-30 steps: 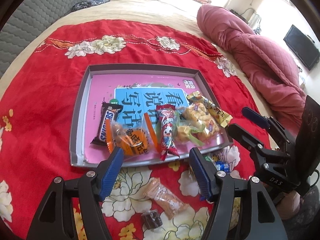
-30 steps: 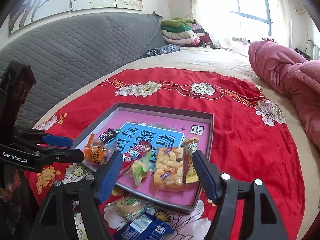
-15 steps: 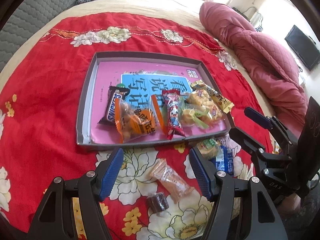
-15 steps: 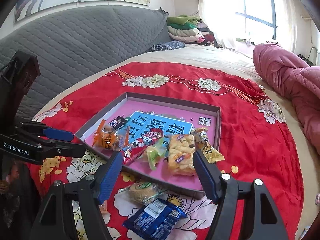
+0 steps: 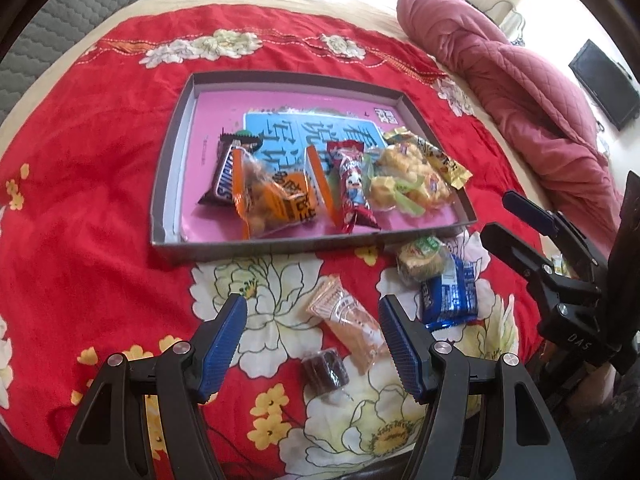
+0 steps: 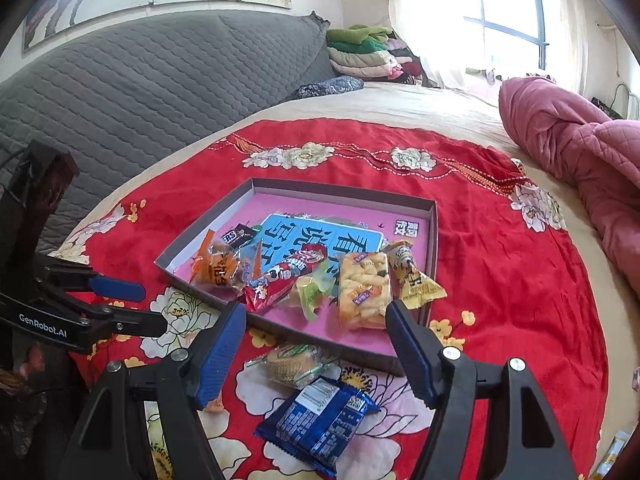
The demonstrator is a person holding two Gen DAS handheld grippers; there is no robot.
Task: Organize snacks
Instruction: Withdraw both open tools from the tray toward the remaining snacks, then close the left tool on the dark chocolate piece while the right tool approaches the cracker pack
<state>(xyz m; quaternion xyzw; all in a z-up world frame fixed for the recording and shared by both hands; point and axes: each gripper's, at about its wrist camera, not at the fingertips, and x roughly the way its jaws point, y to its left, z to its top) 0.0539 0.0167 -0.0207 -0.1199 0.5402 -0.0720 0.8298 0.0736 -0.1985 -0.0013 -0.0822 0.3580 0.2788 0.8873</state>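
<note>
both tongs empty over snacks (image 5: 344, 320)

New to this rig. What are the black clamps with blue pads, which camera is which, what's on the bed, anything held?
No robot arm: a person carries one hand-held two-finger gripper in each hand, each with a fisheye camera looking along its fingers. The left camera shows the left gripper at the bottom and the right gripper at the edge; the right camera shows the right gripper at the bottom.

Both are open and hold nothing.

On the red flowered blanket lies a shallow grey tray with a pink floor holding several wrapped snacks. Outside it: a clear-wrapped tan wafer bar, a small dark brown sweet, a blue foil biscuit packet and a round green-labelled cake.
</note>
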